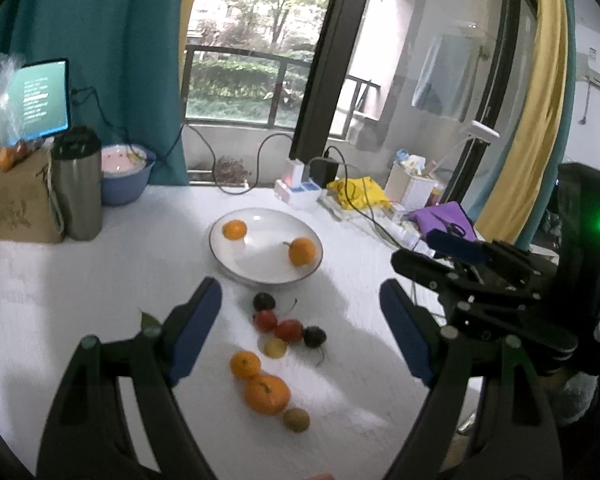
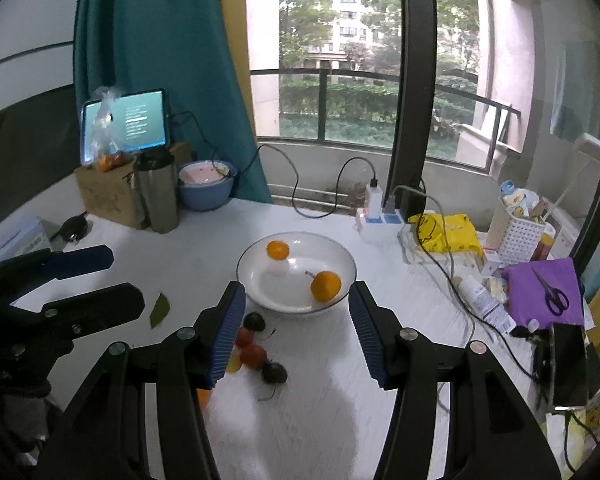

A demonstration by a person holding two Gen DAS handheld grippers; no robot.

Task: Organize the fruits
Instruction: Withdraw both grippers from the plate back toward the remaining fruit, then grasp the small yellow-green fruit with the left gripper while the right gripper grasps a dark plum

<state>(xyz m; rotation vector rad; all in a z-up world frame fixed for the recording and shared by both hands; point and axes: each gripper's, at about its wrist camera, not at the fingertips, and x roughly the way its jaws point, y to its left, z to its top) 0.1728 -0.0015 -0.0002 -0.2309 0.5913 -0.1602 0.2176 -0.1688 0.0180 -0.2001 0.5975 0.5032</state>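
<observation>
both tools are carried empty above the surface (image 1: 80,280): the left tool (image 1: 300,332) is spread wide over the loose fruit, while the right tool (image 2: 296,332) is held at a moderate gap with nothing gripped, aimed at the white bowl (image 2: 340,256). two oranges (image 2: 325,286) are contained in the bowl. cherries (image 1: 278,324), two more oranges (image 1: 267,394) and a small greenish fruit (image 1: 296,419) are left clustered on the surface just before the bowl, presumably awaiting transfer. a blue bowl (image 2: 206,200) holding plates is set well apart.

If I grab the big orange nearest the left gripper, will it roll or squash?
The big orange is round on a smooth table, so a nudge would probably roll it. A small orange and a kiwi touch it and may shift too. It looks firm.
</observation>
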